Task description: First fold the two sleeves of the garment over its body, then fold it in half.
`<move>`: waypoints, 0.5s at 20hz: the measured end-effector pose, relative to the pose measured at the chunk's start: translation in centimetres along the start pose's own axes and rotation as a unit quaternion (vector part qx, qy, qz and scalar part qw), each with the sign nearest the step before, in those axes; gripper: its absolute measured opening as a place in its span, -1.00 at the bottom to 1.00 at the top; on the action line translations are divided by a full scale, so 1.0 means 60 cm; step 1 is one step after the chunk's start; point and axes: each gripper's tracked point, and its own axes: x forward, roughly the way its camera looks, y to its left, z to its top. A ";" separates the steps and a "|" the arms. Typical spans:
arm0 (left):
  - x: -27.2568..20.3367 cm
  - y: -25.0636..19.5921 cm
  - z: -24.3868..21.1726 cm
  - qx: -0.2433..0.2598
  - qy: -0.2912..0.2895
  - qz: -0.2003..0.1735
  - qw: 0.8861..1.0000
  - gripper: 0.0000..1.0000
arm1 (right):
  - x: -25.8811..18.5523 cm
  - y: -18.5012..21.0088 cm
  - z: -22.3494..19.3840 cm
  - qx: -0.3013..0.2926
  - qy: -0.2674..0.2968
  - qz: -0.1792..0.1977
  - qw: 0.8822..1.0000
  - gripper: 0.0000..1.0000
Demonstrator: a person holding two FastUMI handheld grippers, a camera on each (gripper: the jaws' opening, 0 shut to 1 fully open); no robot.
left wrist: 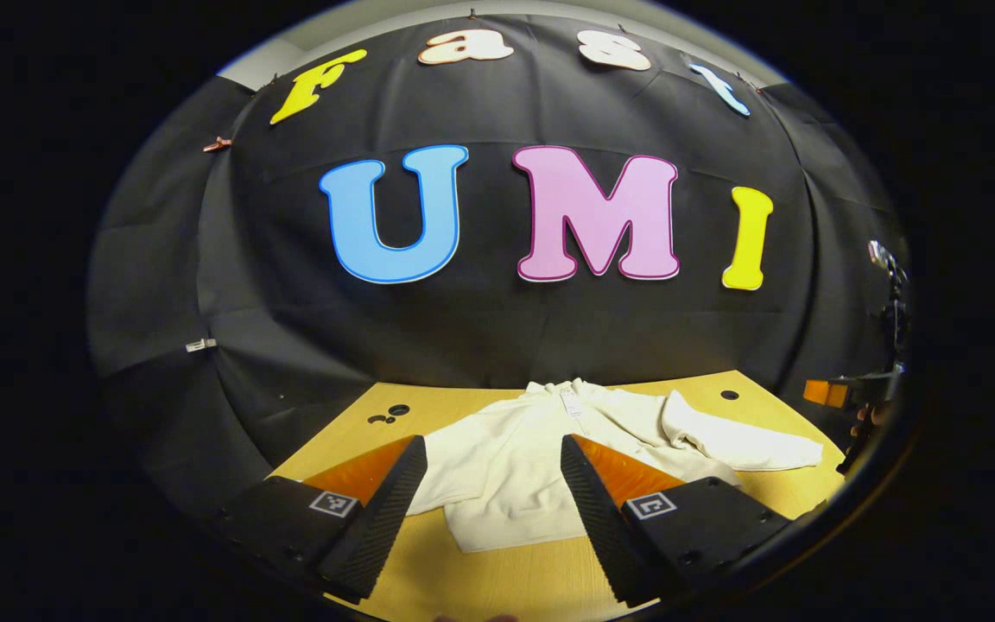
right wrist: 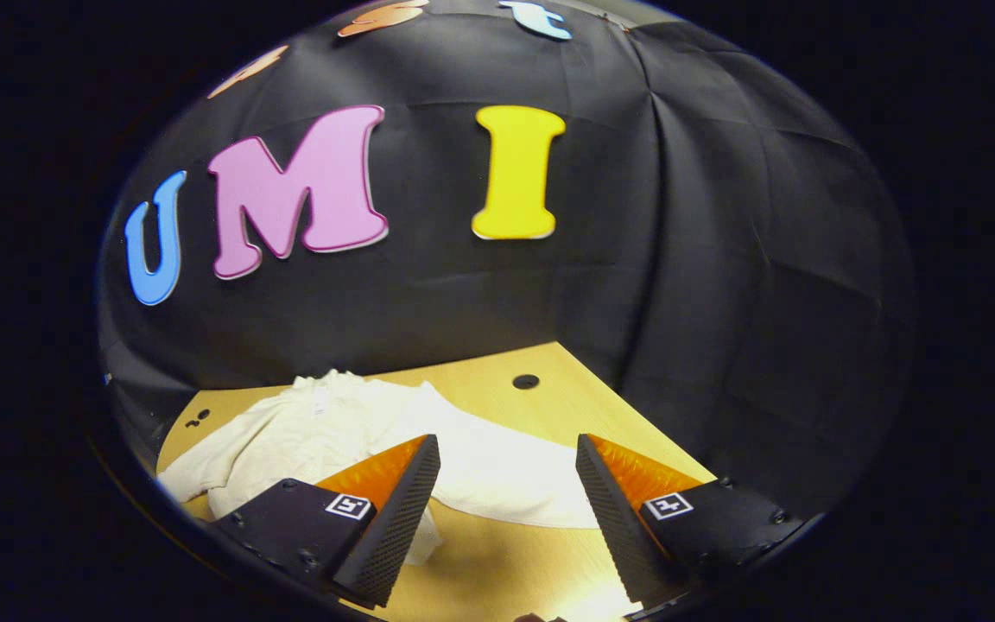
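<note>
A cream long-sleeved garment (left wrist: 541, 458) lies flat on the wooden table (left wrist: 497, 579), collar toward the far wall. In the left gripper view its one sleeve (left wrist: 739, 442) stretches out to the right. My left gripper (left wrist: 491, 510) hovers open above the garment's near hem, nothing between its fingers. In the right gripper view the garment (right wrist: 325, 423) spreads to the left and a sleeve (right wrist: 506, 484) runs across between the fingers. My right gripper (right wrist: 504, 514) is open above that sleeve. At the right edge of the left gripper view, the right gripper (left wrist: 852, 393) shows with a hand.
The wooden table (right wrist: 549, 389) has small round holes at its far left (left wrist: 389, 415) and far right (right wrist: 525, 381). The booth's black cloth wall closes the back and sides. Bare tabletop lies in front of the garment.
</note>
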 end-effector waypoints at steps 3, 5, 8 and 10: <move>0.020 -0.012 -0.007 -0.003 0.012 -0.004 1.000 0.94 | 0.033 -0.073 -0.044 0.012 0.036 -0.050 0.998 0.95; 0.034 -0.015 -0.012 -0.002 0.021 -0.001 1.000 0.94 | 0.054 -0.113 -0.070 0.013 0.055 -0.074 0.996 0.95; 0.048 -0.017 -0.021 -0.004 0.035 0.003 0.999 0.94 | 0.077 -0.169 -0.104 0.004 0.081 -0.110 0.991 0.94; 0.055 -0.018 -0.028 -0.004 0.042 0.005 0.999 0.94 | 0.087 -0.201 -0.128 0.011 0.103 -0.128 0.986 0.95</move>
